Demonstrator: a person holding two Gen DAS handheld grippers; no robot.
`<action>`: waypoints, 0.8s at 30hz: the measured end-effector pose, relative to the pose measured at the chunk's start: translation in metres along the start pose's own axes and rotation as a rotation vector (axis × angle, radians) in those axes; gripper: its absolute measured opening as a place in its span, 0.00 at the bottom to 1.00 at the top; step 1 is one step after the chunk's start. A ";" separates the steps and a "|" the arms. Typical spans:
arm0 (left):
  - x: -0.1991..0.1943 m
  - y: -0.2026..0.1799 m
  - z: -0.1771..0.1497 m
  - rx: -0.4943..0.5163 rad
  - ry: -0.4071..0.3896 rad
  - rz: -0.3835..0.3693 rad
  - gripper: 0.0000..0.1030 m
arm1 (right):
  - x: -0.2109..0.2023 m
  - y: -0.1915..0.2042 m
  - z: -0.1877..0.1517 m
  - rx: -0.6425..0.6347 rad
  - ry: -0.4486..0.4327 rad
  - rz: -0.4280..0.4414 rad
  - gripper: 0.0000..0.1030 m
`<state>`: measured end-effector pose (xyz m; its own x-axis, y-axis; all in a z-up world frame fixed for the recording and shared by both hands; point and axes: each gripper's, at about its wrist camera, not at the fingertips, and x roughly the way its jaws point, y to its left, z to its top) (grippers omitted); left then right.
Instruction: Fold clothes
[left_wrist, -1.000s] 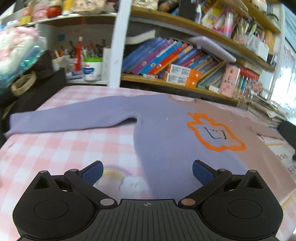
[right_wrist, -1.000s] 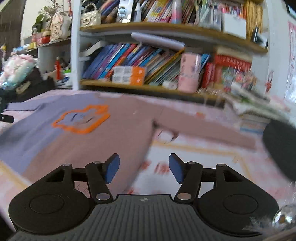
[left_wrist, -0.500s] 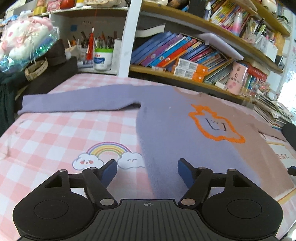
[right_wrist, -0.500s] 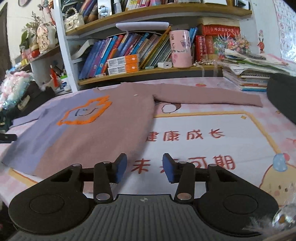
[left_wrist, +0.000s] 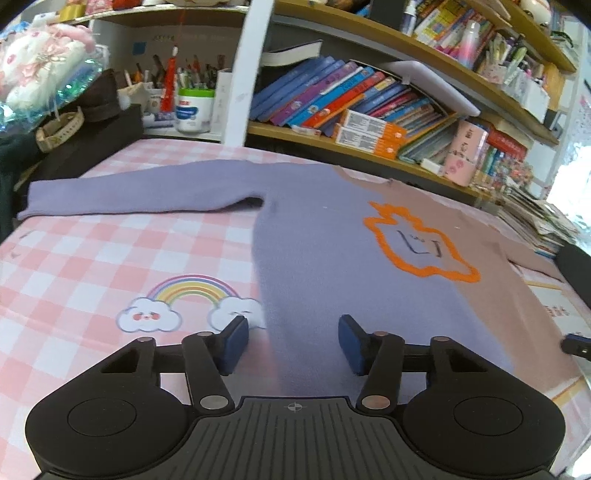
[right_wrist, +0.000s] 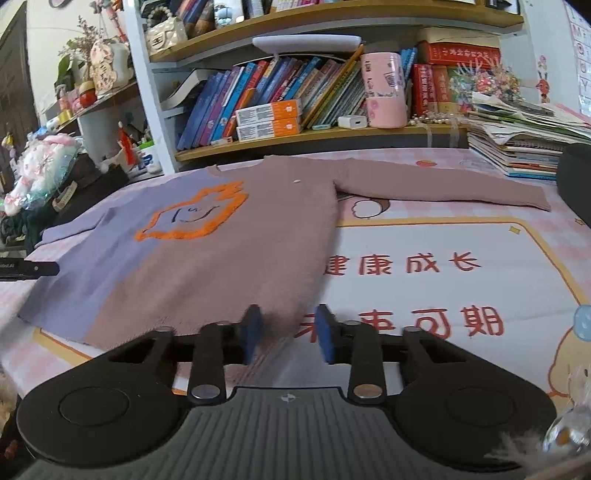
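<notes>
A sweater, half lilac and half dusty pink with an orange outline figure on the chest, lies flat on the table, in the left wrist view (left_wrist: 325, 240) and in the right wrist view (right_wrist: 229, 251). Its lilac sleeve (left_wrist: 140, 192) stretches left, its pink sleeve (right_wrist: 443, 184) stretches right. My left gripper (left_wrist: 291, 343) is open, low over the hem's lilac corner, which lies between the jaws. My right gripper (right_wrist: 286, 332) is open with a narrower gap, the hem's pink corner between its blue pads (right_wrist: 251, 328).
The table wears a pink checked cloth (left_wrist: 92, 266) with a rainbow print (left_wrist: 192, 291) and a panel with Chinese characters (right_wrist: 424, 266). A bookshelf (right_wrist: 314, 136) runs along the back. A stack of books (right_wrist: 517, 147) stands right, dark bags (left_wrist: 74, 147) left.
Both grippers have come down and closer to the sweater's hem corners. The left jaws have narrowed; the right jaws stand a little wider than half a second ago.
</notes>
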<state>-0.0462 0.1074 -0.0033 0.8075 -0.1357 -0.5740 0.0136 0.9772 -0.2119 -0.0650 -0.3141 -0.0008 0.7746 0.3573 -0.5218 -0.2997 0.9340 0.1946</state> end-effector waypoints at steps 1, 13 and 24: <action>0.000 -0.001 0.000 0.001 0.001 -0.008 0.50 | 0.001 0.002 0.000 -0.008 0.003 0.002 0.23; 0.006 -0.019 -0.003 0.037 0.031 -0.115 0.23 | -0.006 -0.011 0.001 -0.019 -0.026 -0.094 0.05; 0.006 -0.010 -0.003 0.013 0.032 -0.121 0.12 | -0.010 -0.006 -0.002 -0.036 -0.011 -0.096 0.07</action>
<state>-0.0435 0.0962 -0.0072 0.7804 -0.2575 -0.5698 0.1174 0.9554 -0.2710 -0.0718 -0.3232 0.0013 0.8067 0.2666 -0.5274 -0.2434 0.9631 0.1145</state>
